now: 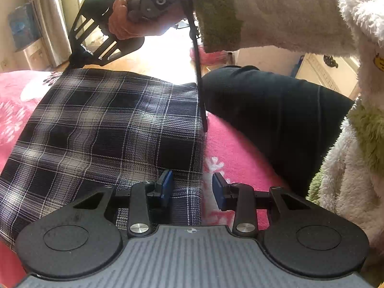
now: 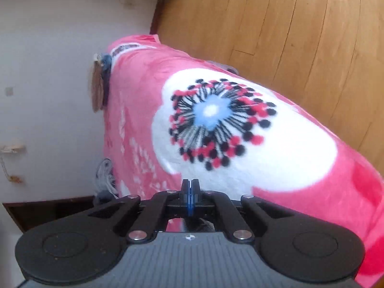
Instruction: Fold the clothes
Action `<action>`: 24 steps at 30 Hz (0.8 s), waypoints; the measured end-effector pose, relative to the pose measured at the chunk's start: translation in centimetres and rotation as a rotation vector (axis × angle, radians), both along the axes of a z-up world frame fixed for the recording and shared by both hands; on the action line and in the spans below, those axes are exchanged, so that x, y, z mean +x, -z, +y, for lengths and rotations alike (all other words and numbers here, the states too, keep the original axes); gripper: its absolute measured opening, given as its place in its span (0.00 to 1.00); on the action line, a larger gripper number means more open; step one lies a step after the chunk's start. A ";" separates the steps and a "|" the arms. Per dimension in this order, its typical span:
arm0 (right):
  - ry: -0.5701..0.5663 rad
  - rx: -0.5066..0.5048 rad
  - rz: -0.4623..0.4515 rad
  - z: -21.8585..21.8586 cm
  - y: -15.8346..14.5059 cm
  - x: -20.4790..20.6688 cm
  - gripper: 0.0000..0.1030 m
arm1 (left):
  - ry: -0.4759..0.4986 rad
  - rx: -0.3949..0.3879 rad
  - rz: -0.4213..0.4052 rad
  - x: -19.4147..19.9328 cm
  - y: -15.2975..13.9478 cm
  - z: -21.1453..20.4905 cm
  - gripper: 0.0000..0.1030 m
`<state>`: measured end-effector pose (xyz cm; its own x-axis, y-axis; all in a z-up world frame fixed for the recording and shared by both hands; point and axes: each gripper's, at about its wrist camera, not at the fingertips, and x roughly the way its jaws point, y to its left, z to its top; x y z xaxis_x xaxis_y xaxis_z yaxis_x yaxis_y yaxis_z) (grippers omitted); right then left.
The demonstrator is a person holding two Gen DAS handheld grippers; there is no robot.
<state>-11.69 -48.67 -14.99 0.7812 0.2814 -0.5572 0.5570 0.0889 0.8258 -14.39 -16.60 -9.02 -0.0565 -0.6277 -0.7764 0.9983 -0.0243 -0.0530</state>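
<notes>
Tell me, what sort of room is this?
Most likely a bedroom in a home. A pink flowered blanket covers what looks like a bed, a plaid garment lies spread on it, and there is a wooden plank floor beside plain white walls.

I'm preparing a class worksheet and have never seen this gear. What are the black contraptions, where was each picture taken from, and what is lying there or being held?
These are handheld two-finger grippers, one per hand, each carrying a forward-looking fisheye camera. The left wrist view shows the left gripper, jaws apart and holding nothing, over the near corner of a folded plaid garment on a pink flowered blanket, with a black garment beside it. The person's hand holds the other gripper at the plaid's far corner. The right wrist view shows the right gripper shut; whether it pinches cloth is unclear.
</notes>
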 end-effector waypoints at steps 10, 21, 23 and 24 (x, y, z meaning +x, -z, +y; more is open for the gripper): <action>-0.175 -0.180 0.033 0.8 -2.3 0.6 0.42 | -0.001 0.002 -0.004 -0.1 0.0 0.0 0.34; -0.574 -0.576 0.025 3.7 -9.7 -3.3 0.21 | 0.013 0.018 -0.055 -1.1 -0.1 0.0 0.34; -0.802 -0.696 -0.052 7.8 -11.0 -4.0 0.21 | 0.011 0.022 -0.057 -1.2 -0.1 -0.1 0.34; -0.895 -0.729 -0.090 9.8 -11.2 -4.3 0.21 | 0.011 0.024 -0.060 -1.2 -0.2 -0.1 0.34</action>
<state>-16.03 -38.90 -3.83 0.5098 0.3891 -0.7673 -0.0043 0.8930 0.4499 -15.62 -16.66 -8.85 -0.0163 -0.6083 -0.7935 0.9994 -0.0343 0.0058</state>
